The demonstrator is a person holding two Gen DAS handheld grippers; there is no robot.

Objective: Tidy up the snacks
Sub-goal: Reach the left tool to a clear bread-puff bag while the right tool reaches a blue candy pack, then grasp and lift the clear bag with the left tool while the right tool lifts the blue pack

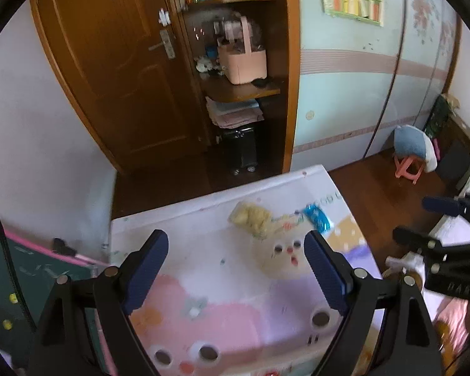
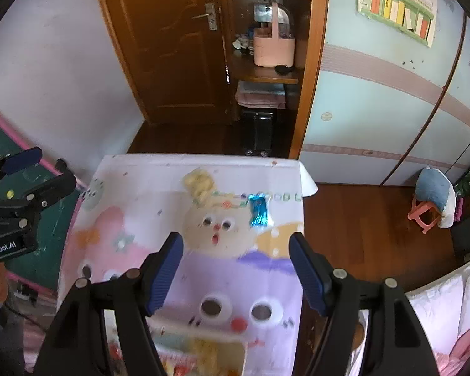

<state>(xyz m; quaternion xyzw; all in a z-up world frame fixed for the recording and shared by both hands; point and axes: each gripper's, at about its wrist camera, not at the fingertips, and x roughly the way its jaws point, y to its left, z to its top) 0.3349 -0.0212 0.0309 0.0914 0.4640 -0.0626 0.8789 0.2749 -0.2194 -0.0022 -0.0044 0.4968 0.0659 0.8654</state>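
A yellow snack bag point(image 1: 250, 217) point(image 2: 200, 185) and a shiny blue snack packet point(image 1: 317, 216) point(image 2: 259, 210) lie near the far edge of a table with a cartoon-print cloth point(image 1: 222, 282) point(image 2: 185, 263). My left gripper point(image 1: 235, 250) is open and empty, held above the cloth short of both snacks. My right gripper point(image 2: 235, 250) is open and empty, above the cloth nearer than the blue packet. The right gripper also shows at the right edge of the left wrist view point(image 1: 423, 219); the left one shows at the left edge of the right wrist view point(image 2: 44, 169). A colourful box point(image 2: 203, 351) sits blurred at the table's near edge.
A brown door point(image 1: 119, 72) and open shelves with a pink basket point(image 1: 246, 59) stand behind the table. A black suitcase point(image 1: 241, 150) is on the floor. A pink stool with a blue cushion point(image 1: 413, 153) stands at right. A green board point(image 2: 22, 219) lies left.
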